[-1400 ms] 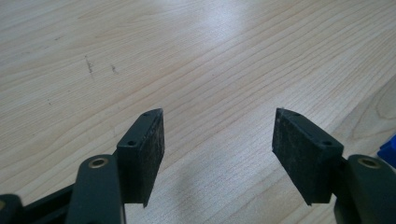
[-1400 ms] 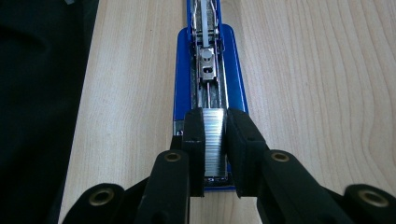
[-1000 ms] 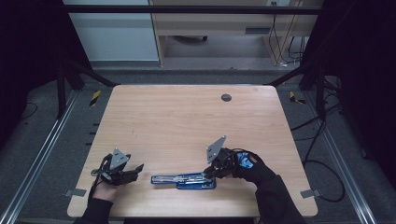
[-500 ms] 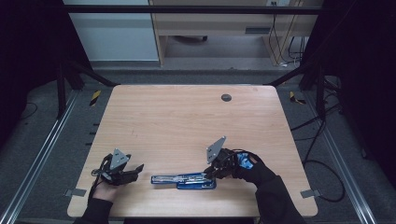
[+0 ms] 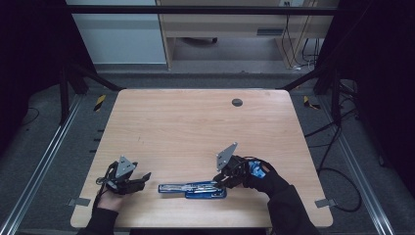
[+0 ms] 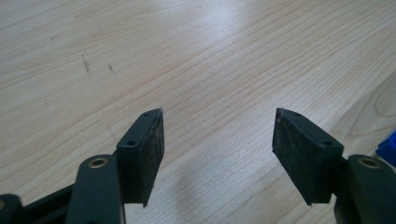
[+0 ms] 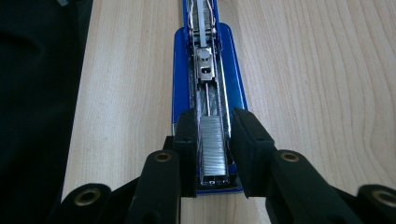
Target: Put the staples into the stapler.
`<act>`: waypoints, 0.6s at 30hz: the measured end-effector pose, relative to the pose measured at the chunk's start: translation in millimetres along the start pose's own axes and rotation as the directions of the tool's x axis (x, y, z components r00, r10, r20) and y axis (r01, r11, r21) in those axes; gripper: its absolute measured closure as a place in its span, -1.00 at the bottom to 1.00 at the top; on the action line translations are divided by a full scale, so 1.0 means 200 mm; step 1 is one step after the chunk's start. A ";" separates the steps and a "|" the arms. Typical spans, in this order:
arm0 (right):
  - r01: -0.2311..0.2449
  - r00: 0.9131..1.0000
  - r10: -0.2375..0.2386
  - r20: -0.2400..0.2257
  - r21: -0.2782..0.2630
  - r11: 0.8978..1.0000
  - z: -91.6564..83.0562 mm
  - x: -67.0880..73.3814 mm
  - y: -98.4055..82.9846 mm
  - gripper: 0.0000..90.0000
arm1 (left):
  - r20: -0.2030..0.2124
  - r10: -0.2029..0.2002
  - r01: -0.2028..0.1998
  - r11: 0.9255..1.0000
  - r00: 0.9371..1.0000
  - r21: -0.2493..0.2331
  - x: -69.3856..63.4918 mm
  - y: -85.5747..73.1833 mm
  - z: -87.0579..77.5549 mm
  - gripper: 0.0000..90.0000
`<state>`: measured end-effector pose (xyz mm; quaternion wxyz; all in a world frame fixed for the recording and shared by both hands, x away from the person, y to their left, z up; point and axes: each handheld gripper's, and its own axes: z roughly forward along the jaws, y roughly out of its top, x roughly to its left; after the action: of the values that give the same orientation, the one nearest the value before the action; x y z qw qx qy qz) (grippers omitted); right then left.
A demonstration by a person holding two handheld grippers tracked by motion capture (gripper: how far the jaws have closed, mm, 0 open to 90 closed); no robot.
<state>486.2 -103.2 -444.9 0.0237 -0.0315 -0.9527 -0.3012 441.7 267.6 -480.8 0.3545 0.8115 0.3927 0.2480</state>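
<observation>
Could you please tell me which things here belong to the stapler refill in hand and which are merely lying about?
In the job:
- blue stapler, swung open flat on the table
- strip of staples in its channel
- right gripper, jaws on either side of the strip, just opening

Lying about:
- left gripper, open over bare wood
- dark round cap at the table's far edge

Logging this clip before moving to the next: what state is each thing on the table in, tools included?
Stapler: lying flat, swung open, magazine exposed.
Staples: a strip sitting in the channel, between the right tool's jaws.
Right tool: jaws either side of the strip and have just been opening; whether the pads press it is unclear.
Left tool: jaws open, nothing between them, over bare table.
</observation>
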 end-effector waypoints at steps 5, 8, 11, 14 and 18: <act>-0.015 1.000 0.015 -0.008 0.004 1.000 0.01 -0.01 0.00 0.72 | 0.000 -0.002 0.002 1.000 1.000 0.000 0.00 0.00 0.00 -0.24; -0.012 1.000 0.012 -0.010 0.004 1.000 0.01 -0.01 0.00 0.72 | 0.001 0.001 -0.001 1.000 1.000 0.003 0.00 0.00 0.00 -0.24; -0.008 1.000 0.008 -0.007 0.003 1.000 0.01 0.00 0.00 0.73 | 0.000 0.001 -0.001 1.000 1.000 0.001 0.00 0.00 0.00 -0.24; -0.004 1.000 0.004 -0.011 -0.012 1.000 0.00 0.00 0.00 0.73 | 0.000 -0.002 0.002 1.000 1.000 -0.002 0.00 0.00 0.00 -0.24; 0.000 1.000 0.000 -0.013 -0.015 1.000 0.00 0.00 0.00 0.73 | 0.000 0.002 -0.002 1.000 1.000 0.001 0.00 0.00 0.00 -0.24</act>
<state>487.2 -103.4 -444.7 0.0296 -0.0297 -0.9503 -0.3085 441.5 267.4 -480.7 0.3537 0.8122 0.3921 0.2478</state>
